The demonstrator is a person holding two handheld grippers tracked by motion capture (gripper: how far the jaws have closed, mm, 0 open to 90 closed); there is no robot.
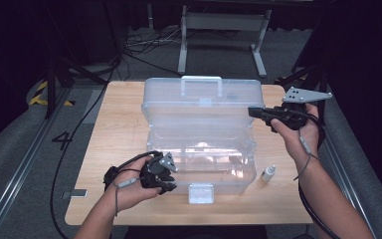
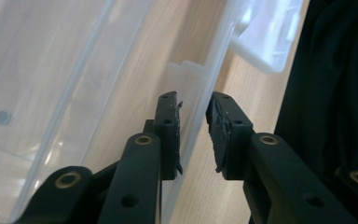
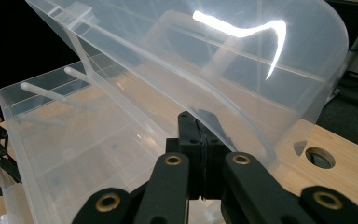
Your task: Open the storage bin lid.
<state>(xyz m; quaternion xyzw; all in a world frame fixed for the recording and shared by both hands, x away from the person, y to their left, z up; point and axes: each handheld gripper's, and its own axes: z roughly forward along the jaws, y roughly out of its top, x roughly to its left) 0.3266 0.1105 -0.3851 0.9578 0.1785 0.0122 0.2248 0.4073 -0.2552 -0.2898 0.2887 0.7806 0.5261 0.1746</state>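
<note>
A clear plastic box (image 1: 199, 154) stands on the wooden table (image 1: 119, 129) with its lid (image 1: 204, 97) raised. My right gripper (image 1: 252, 110) is at the lid's right edge, and in the right gripper view my right gripper (image 3: 200, 119) has its jaws together, pinching the lid (image 3: 223, 60) by its rim. My left gripper (image 1: 169, 180) is at the box's front left corner. In the left gripper view my left gripper (image 2: 193, 107) has its jaws apart, with a thin edge of the box wall (image 2: 51, 93) standing in the gap between them.
A small white bottle (image 1: 268, 173) stands on the table right of the box. The box's white latch (image 1: 201, 193) hangs at its front. The table has a round hole (image 3: 319, 157) near the lid. A metal stand (image 1: 224, 30) and cables lie behind the table.
</note>
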